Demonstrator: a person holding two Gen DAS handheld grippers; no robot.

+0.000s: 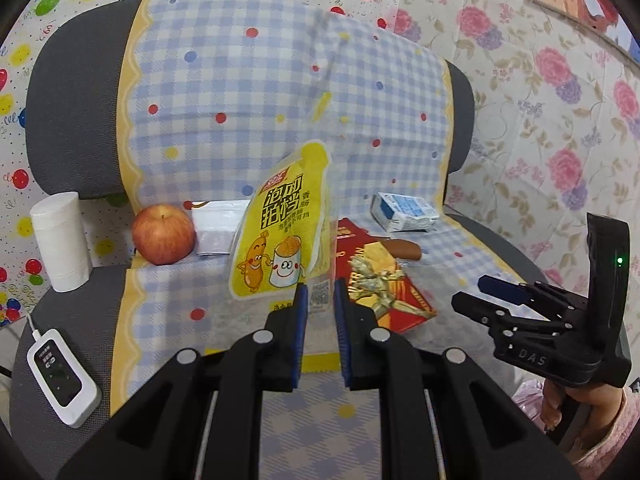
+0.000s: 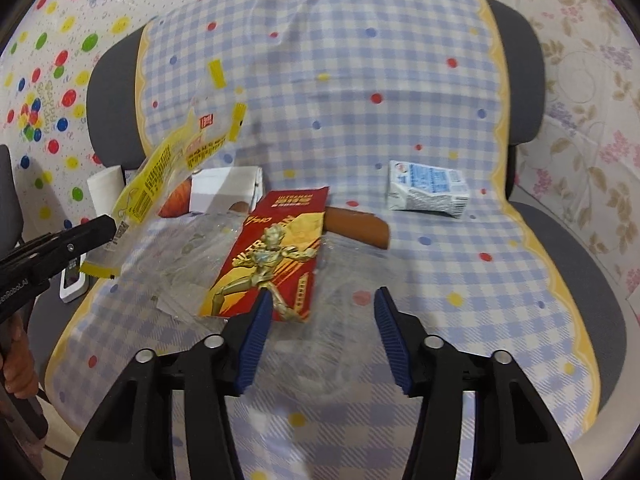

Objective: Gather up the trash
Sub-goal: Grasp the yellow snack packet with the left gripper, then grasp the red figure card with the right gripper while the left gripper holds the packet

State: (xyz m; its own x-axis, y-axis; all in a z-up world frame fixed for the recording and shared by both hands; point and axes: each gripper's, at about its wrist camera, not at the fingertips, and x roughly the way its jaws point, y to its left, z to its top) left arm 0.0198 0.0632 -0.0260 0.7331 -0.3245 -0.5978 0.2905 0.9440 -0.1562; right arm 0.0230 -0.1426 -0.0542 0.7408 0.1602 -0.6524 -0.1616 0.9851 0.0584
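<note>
My left gripper (image 1: 320, 292) is shut on the bottom edge of a yellow sausage wrapper (image 1: 280, 224) and holds it up above the chair seat; the wrapper also shows in the right wrist view (image 2: 160, 172). A red and gold card packet (image 1: 376, 280) lies on the seat just right of it, also in the right wrist view (image 2: 272, 256). A crushed blue-white milk carton (image 2: 428, 190) lies at the back right. My right gripper (image 2: 320, 300) is open and empty, hovering over the seat right of the red packet, above a clear plastic wrapper (image 2: 188, 264).
A sausage (image 2: 360, 226) lies behind the red packet. An apple (image 1: 163, 234), a white packet (image 1: 218, 226) and a paper roll (image 1: 60, 240) stand at the left. A white remote (image 1: 62, 376) lies on the seat's left edge. The chair (image 2: 580, 280) has a checked cover.
</note>
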